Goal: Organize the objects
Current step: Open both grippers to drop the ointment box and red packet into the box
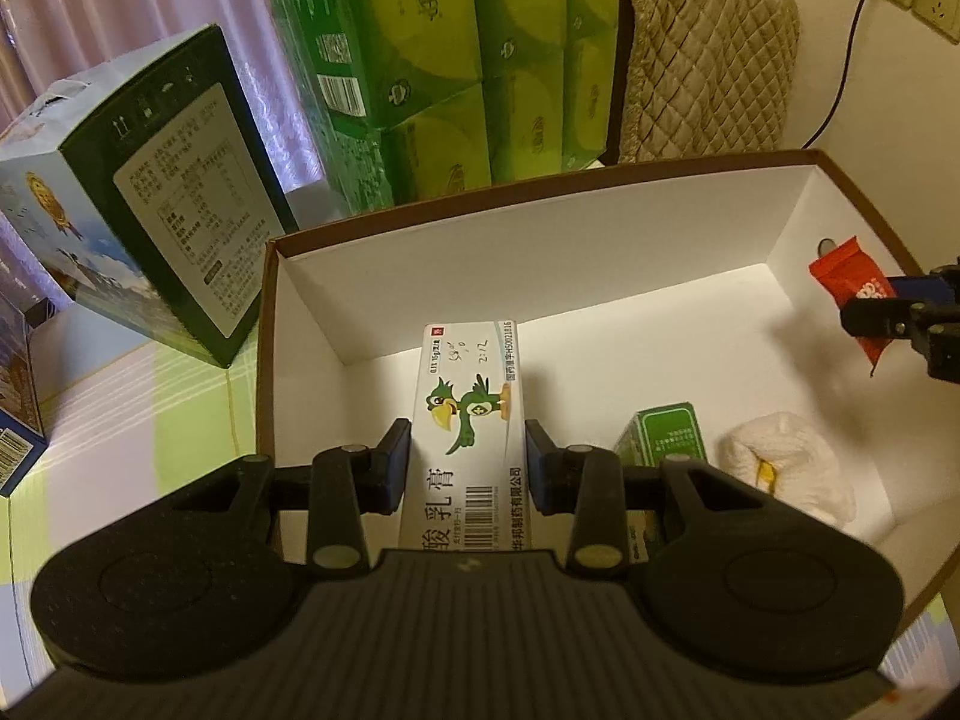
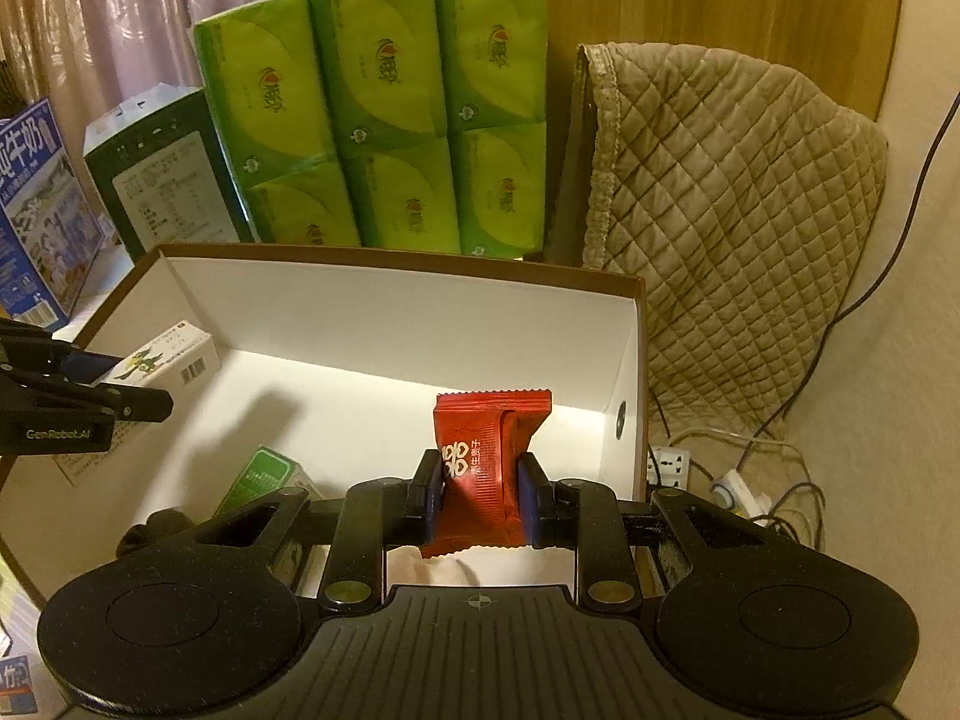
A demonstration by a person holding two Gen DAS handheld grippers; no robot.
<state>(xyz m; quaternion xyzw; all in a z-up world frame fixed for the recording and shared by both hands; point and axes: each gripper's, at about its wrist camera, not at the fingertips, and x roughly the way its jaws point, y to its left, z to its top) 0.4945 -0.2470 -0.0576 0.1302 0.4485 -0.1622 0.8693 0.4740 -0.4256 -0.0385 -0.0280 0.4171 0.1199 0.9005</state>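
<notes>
Left wrist view: at lower centre, my left gripper (image 1: 468,468) is clamped on a long white ointment carton (image 1: 465,420) printed with a green cartoon bird. The blue pads press its two long sides, so it points straight ahead over the open cardboard box (image 1: 540,186), whose white inside fills the middle of the frame. I judge I hold it lengthwise so it can be laid flat on the box floor. Lower right in the box lie a small green carton (image 1: 663,438) and a white crumpled bundle (image 1: 786,474), touching or nearly so. At the right edge my right gripper (image 1: 888,324) pinches a red snack packet (image 1: 852,294) over the box's right end. A dark green printed carton (image 1: 174,204) stands outside at upper left, with green tissue packs (image 1: 480,48) stacked behind.

Right wrist view: at lower centre, my right gripper's jaws are closed on the red packet, squeezing its middle so it buckles, held above the box's right-hand floor. My left gripper enters at the left edge with the bird carton. The green carton shows at lower left. A quilted cover (image 2: 732,210) drapes something at upper right.
</notes>
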